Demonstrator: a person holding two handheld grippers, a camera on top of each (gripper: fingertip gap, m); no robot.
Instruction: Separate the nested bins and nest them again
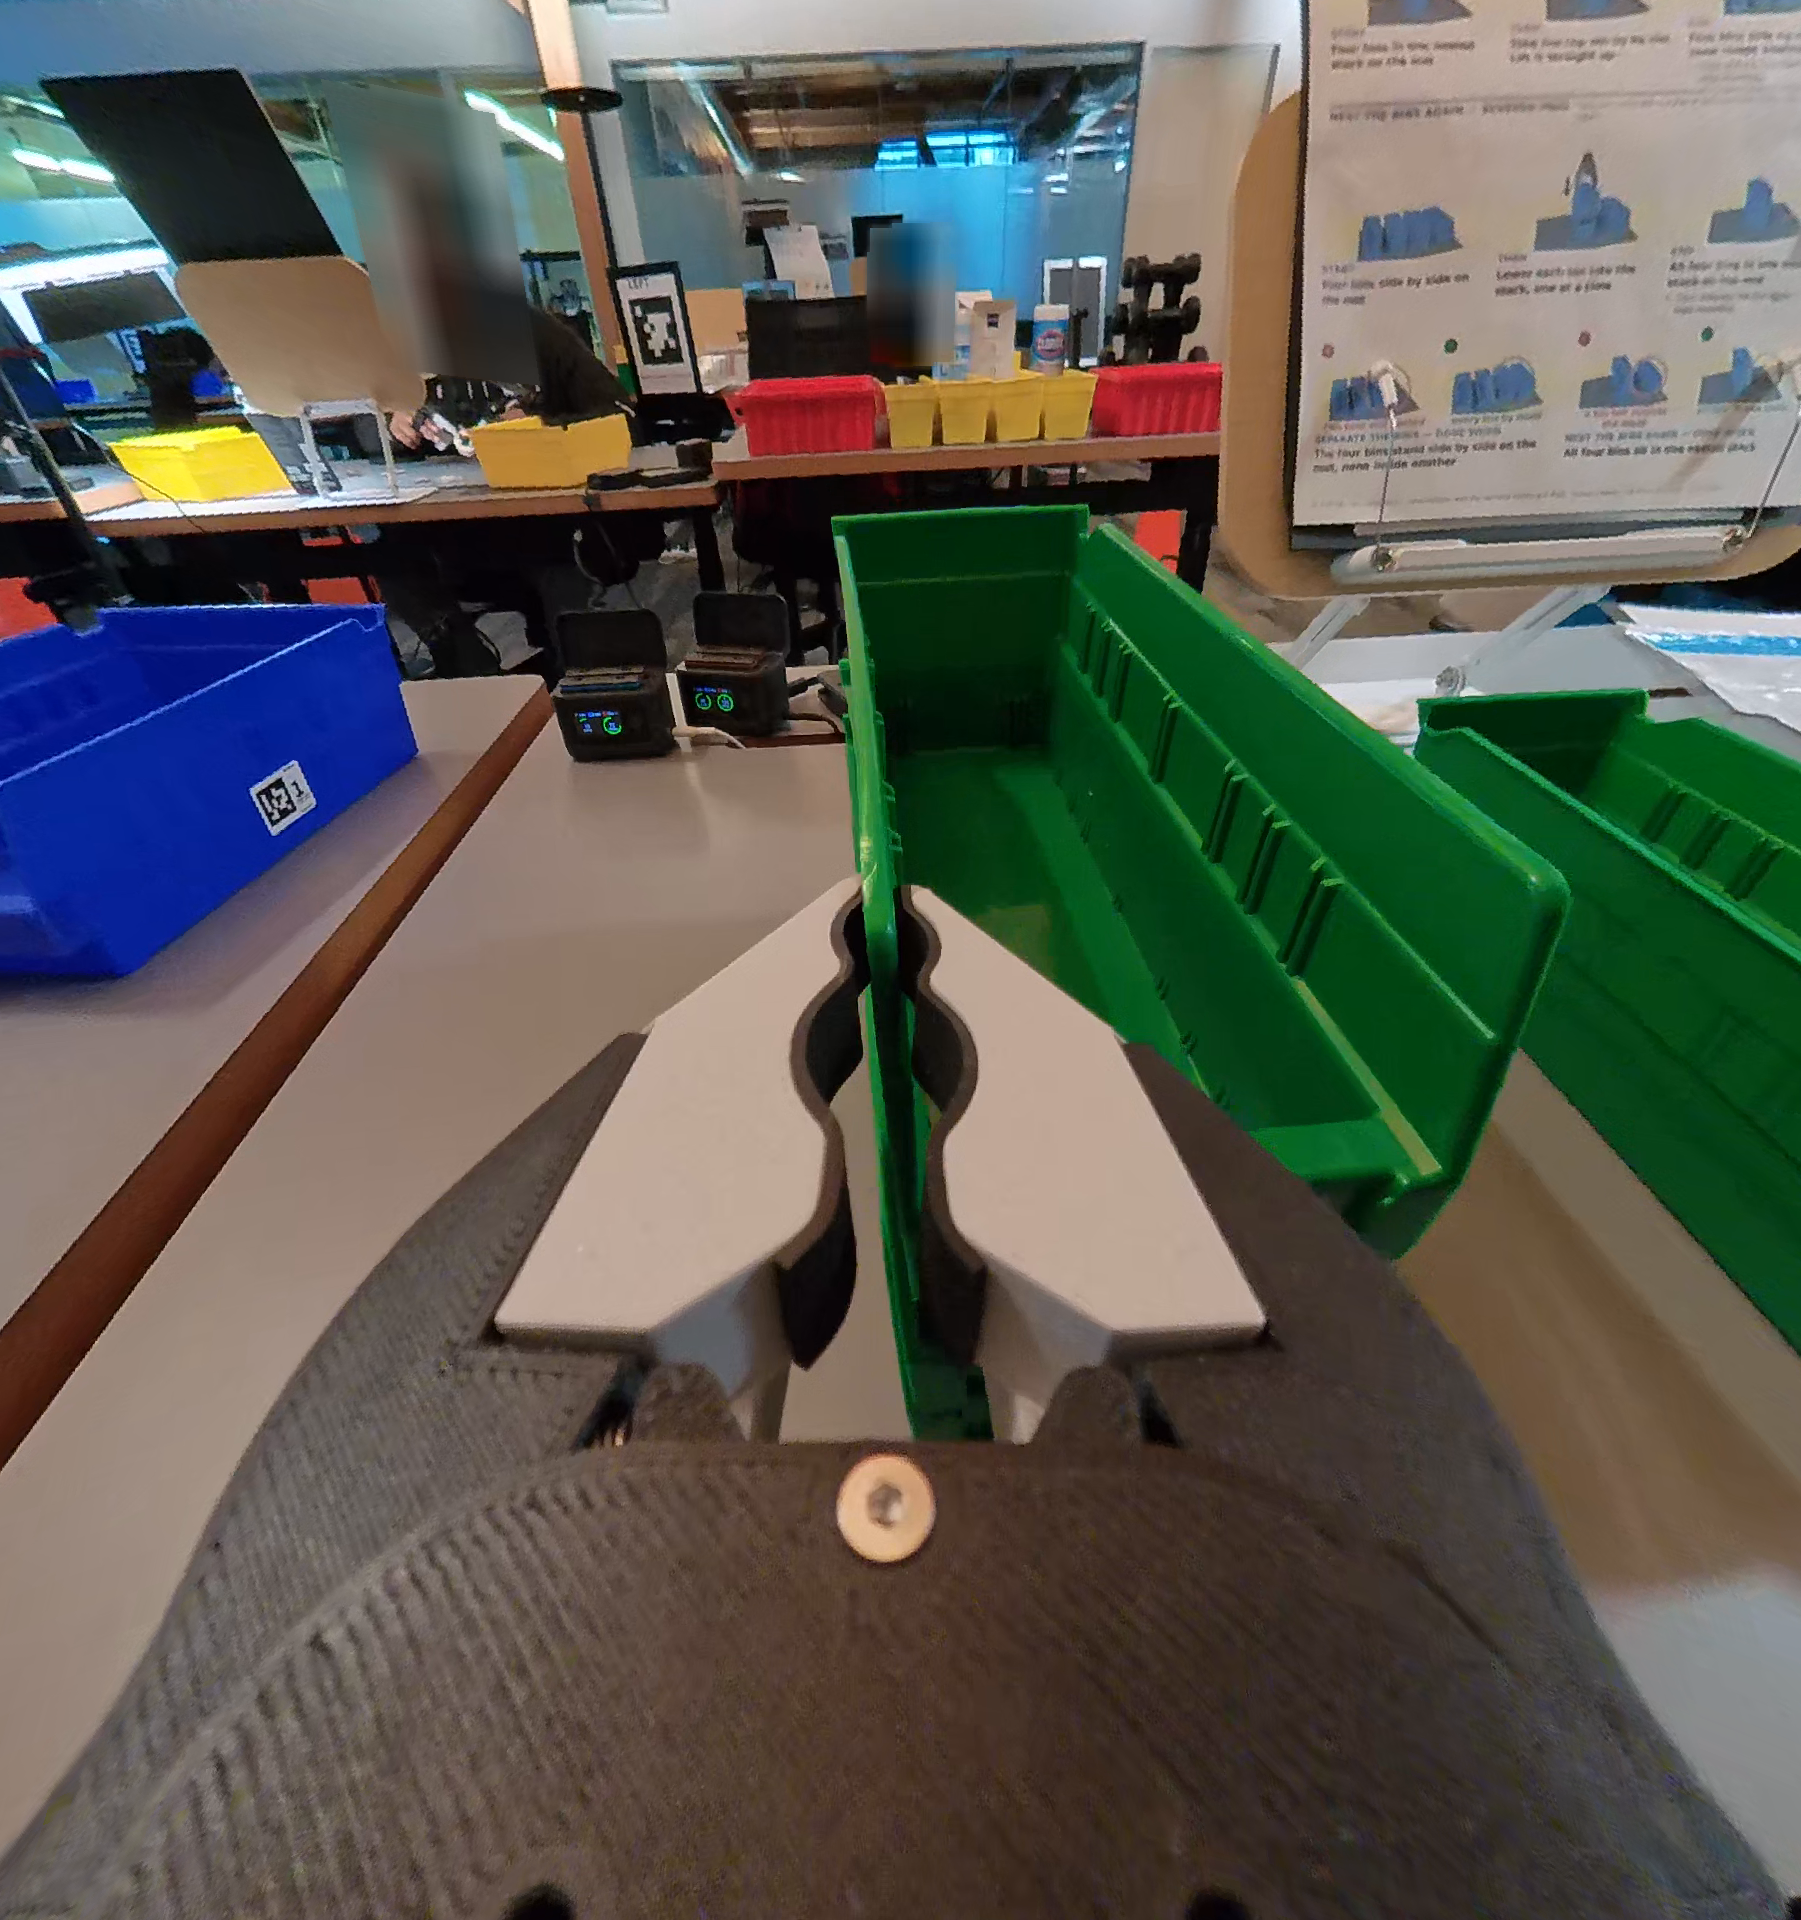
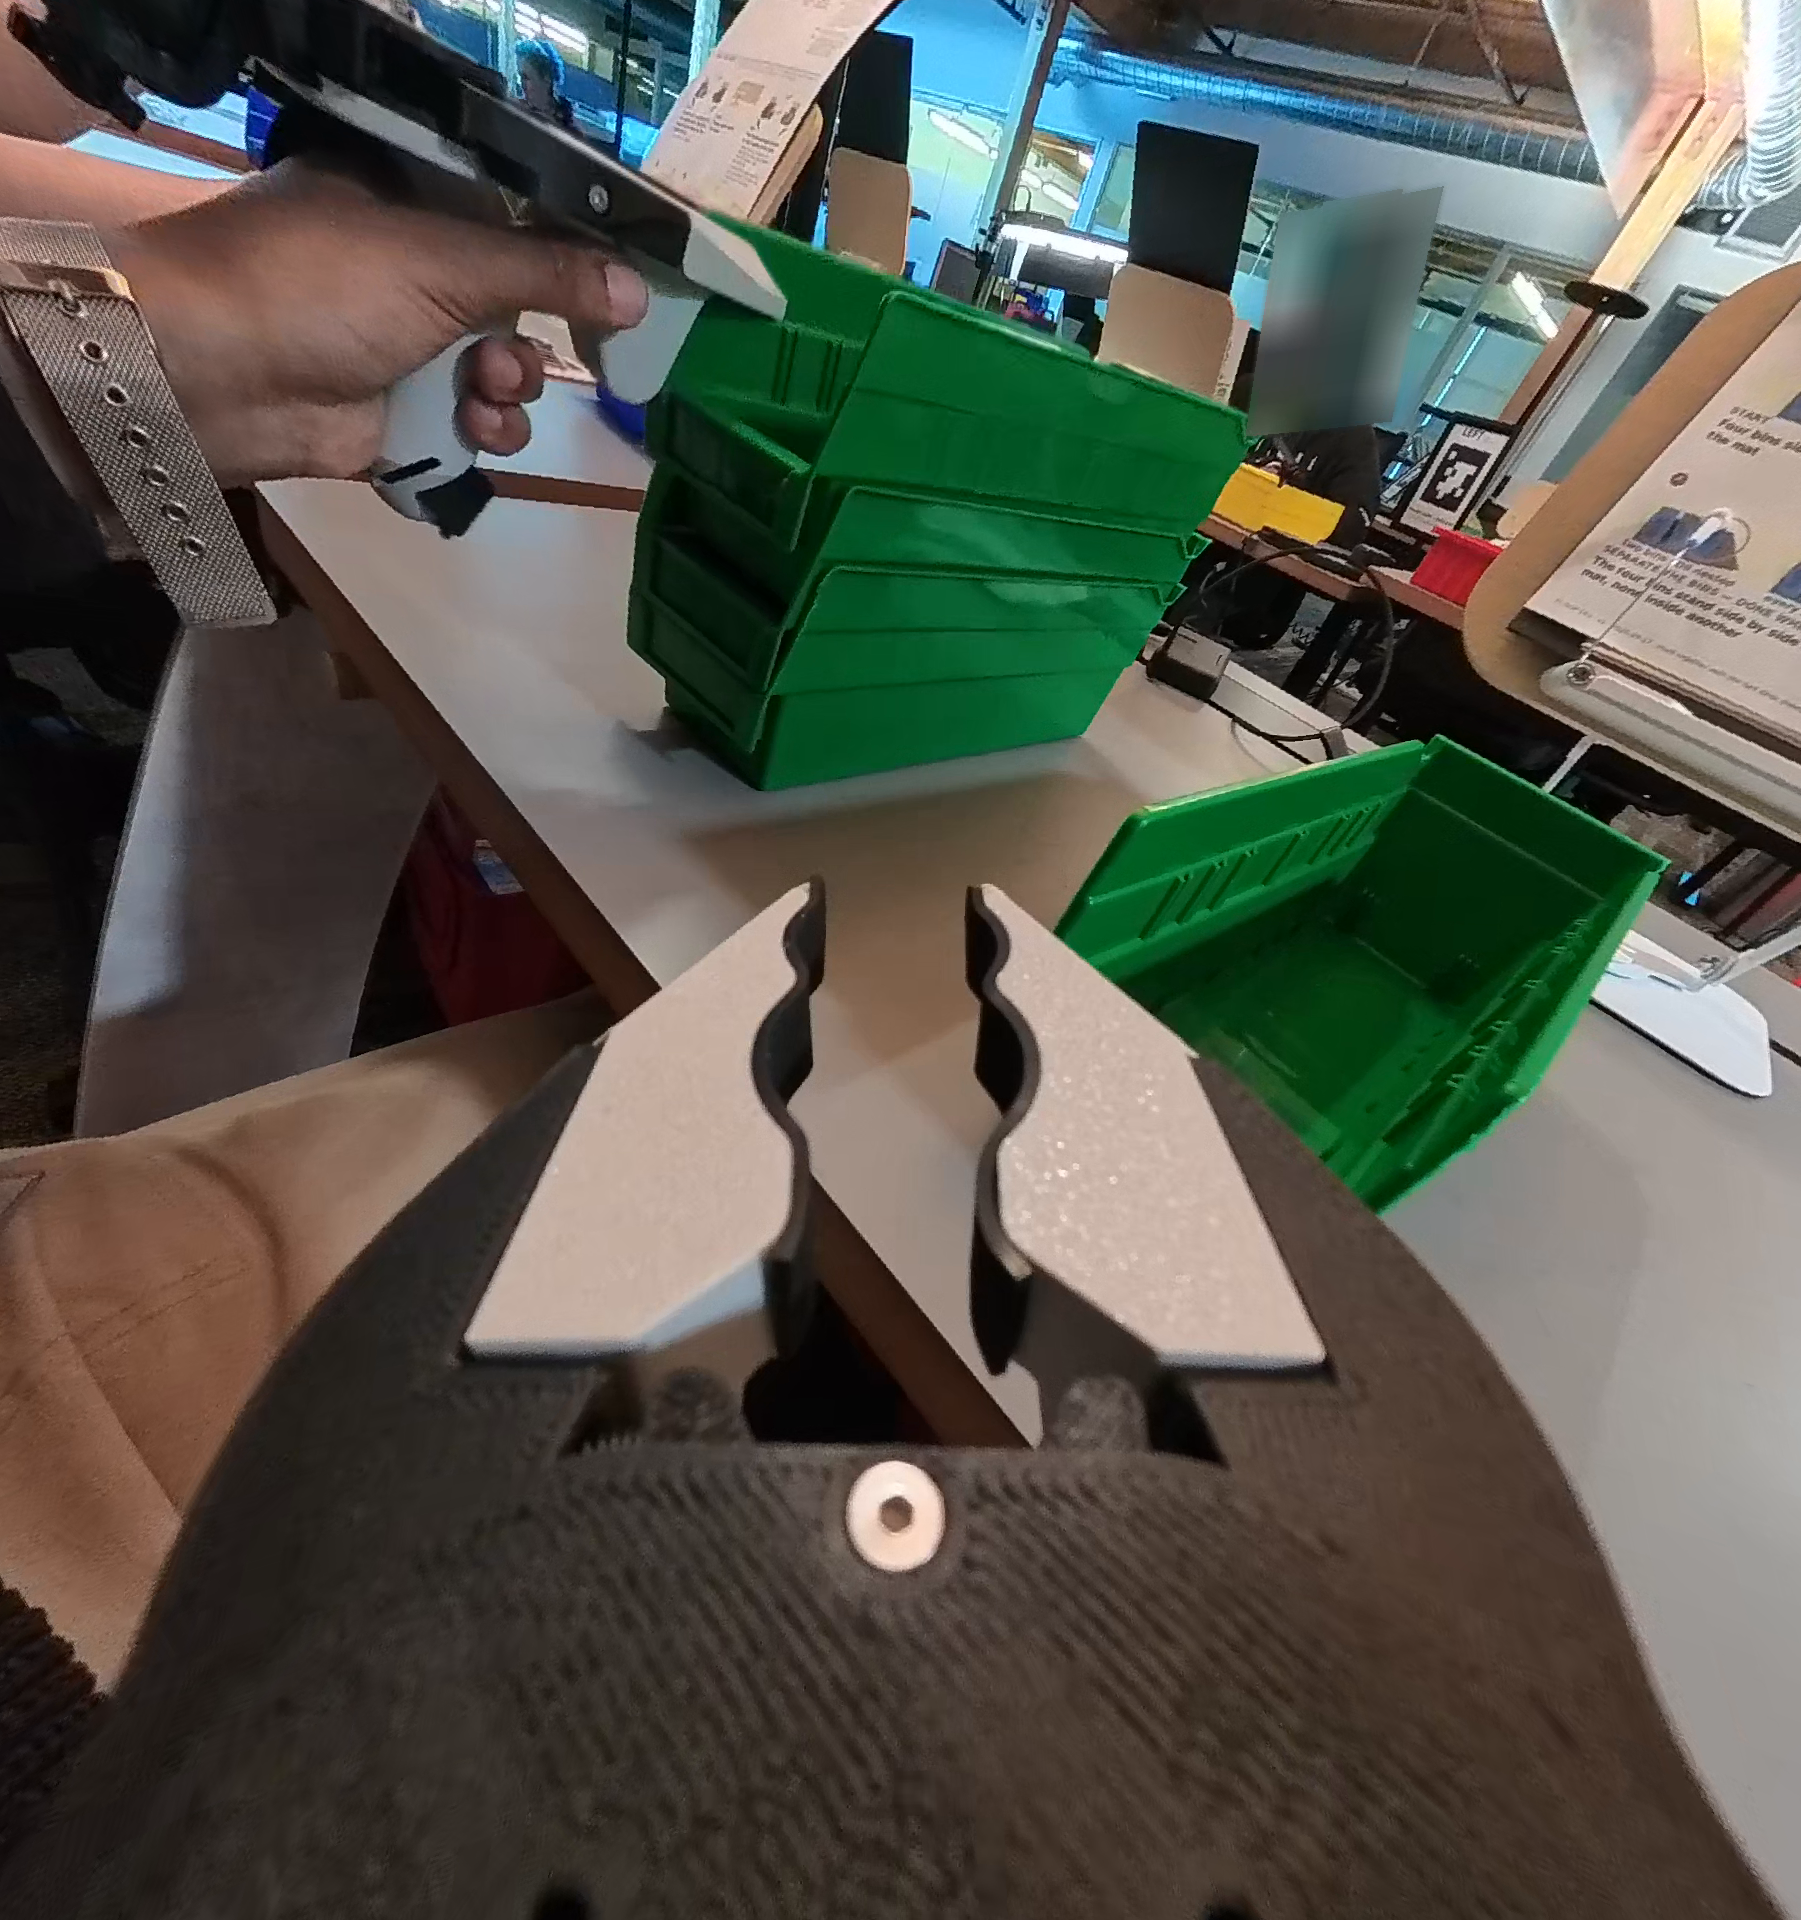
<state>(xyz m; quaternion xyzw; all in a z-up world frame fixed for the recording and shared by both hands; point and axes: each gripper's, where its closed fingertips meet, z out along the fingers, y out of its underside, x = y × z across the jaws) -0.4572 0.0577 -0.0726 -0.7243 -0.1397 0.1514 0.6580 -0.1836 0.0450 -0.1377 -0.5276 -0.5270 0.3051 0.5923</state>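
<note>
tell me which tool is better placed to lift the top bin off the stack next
Left. The left tool is already shut on the side wall of the top green bin of the stack. The right tool is open, empty, and nearer the separated bin.

Glossy green plastic bins (image 2: 927, 540), smooth matt grey bench (image 1: 460, 1039) with wood edge, rough ribbed black tool (image 2: 894, 904) body, metal-mesh watch strap (image 2: 117, 416)

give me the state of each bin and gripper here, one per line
left gripper: shut on the top bin's side wall
top bin: empty, uppermost of the stack
green stack: nested, upright on the table
separate green bin: alone, empty, tilted
right gripper: open, holding nothing
blue bin: upright
</note>
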